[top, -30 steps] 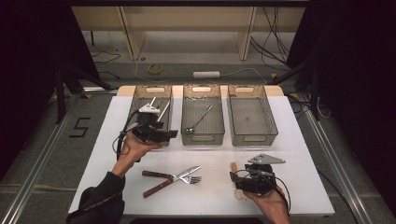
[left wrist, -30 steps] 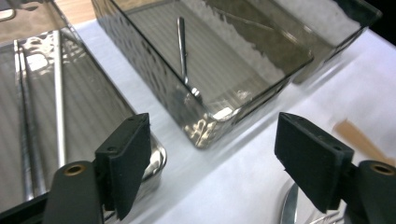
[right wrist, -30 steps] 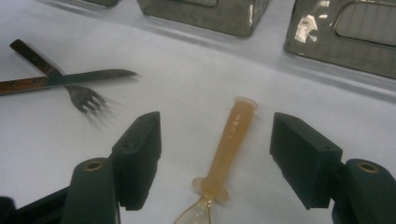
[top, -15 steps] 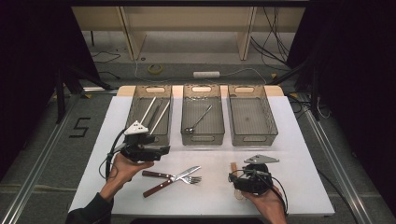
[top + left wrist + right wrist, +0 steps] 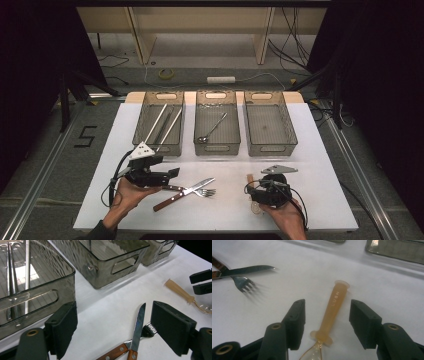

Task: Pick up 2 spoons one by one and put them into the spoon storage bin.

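Down on the white table [image 5: 320, 150], the right gripper [image 5: 327, 317] straddles the amber handle of a clear-bowled spoon [image 5: 333, 310]; its jaws have just been closing, yet both pads stand apart from the handle, one on each side. That spoon lies near the table's front edge, well right of the crossed cutlery. The left gripper [image 5: 113, 327] has just been opening and stands wide, nothing gripped, with the wooden-handled knife [image 5: 137, 327] and the fork [image 5: 147, 330] lying below the gap (blade across the fork's neck). Behind stand three clear bins: the left bin [image 5: 159, 145] holds chopsticks, the middle bin [image 5: 217, 145] a metal spoon
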A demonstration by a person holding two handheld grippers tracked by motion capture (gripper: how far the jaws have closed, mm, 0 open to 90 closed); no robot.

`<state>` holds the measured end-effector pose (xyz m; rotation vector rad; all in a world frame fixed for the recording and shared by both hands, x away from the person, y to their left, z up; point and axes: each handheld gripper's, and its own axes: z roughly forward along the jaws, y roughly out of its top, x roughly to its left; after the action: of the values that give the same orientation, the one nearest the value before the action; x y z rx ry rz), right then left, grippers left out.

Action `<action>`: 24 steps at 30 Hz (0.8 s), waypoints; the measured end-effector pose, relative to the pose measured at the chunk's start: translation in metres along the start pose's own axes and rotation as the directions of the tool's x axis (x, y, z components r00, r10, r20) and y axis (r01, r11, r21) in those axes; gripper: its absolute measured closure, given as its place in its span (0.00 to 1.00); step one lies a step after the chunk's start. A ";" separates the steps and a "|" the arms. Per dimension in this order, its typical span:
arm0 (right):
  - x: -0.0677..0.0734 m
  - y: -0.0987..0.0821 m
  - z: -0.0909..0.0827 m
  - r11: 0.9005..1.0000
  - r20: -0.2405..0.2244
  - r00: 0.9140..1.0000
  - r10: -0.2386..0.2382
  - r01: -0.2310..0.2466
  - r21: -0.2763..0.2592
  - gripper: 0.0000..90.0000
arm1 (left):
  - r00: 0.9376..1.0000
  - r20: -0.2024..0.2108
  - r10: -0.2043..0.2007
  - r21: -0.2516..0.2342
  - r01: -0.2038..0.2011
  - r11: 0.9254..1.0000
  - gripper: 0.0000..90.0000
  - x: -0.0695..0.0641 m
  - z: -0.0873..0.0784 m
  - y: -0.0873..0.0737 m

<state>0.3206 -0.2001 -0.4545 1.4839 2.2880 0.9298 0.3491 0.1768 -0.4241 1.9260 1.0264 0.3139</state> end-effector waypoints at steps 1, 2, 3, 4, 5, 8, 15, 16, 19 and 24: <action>0.000 0.000 0.000 1.000 0.000 1.000 0.002 -0.002 0.005 0.54 | 1.000 -0.002 0.006 0.003 -0.006 1.000 0.23 -0.001 -0.001 -0.001; 0.000 0.000 0.001 1.000 -0.001 1.000 0.004 -0.004 0.006 0.55 | 1.000 -0.004 0.012 -0.003 -0.012 1.000 0.23 -0.002 -0.002 -0.002; -0.001 0.000 0.002 1.000 0.001 1.000 0.003 -0.003 0.009 0.56 | 1.000 -0.004 0.015 -0.006 -0.015 1.000 0.23 -0.004 -0.003 -0.004; -0.001 0.001 0.002 1.000 0.002 1.000 0.005 -0.005 0.011 0.56 | 1.000 -0.005 0.023 -0.008 -0.023 1.000 0.23 -0.004 -0.003 -0.005; -0.001 0.001 0.002 1.000 0.003 1.000 0.009 -0.009 0.013 0.57 | 1.000 -0.006 0.024 -0.009 -0.024 1.000 0.23 -0.005 -0.004 -0.006; -0.003 0.001 0.003 1.000 0.008 1.000 0.013 -0.013 0.010 0.59 | 1.000 -0.006 0.022 -0.003 -0.022 1.000 0.22 -0.007 -0.004 -0.010; 0.000 0.001 0.006 1.000 0.018 1.000 0.005 -0.006 0.023 0.63 | 0.999 -0.023 0.036 -0.035 -0.037 0.999 0.23 -0.011 -0.012 -0.015; 0.000 0.001 0.008 1.000 0.020 1.000 0.004 -0.005 0.023 0.63 | 0.999 -0.025 0.035 -0.036 -0.036 0.999 0.22 -0.011 -0.012 -0.016; 0.000 0.001 0.011 1.000 0.027 1.000 0.002 -0.003 0.030 0.66 | 0.999 -0.021 0.031 -0.044 -0.032 0.999 0.22 -0.012 -0.015 -0.017; 0.001 0.001 0.016 0.999 0.055 0.998 -0.008 0.006 0.053 0.71 | 1.000 -0.012 0.013 -0.045 -0.014 0.999 0.22 -0.013 -0.014 -0.019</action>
<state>0.3295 -0.1930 -0.4664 1.5024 2.2933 0.8223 0.3223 0.1803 -0.4294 1.8929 1.0060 0.3534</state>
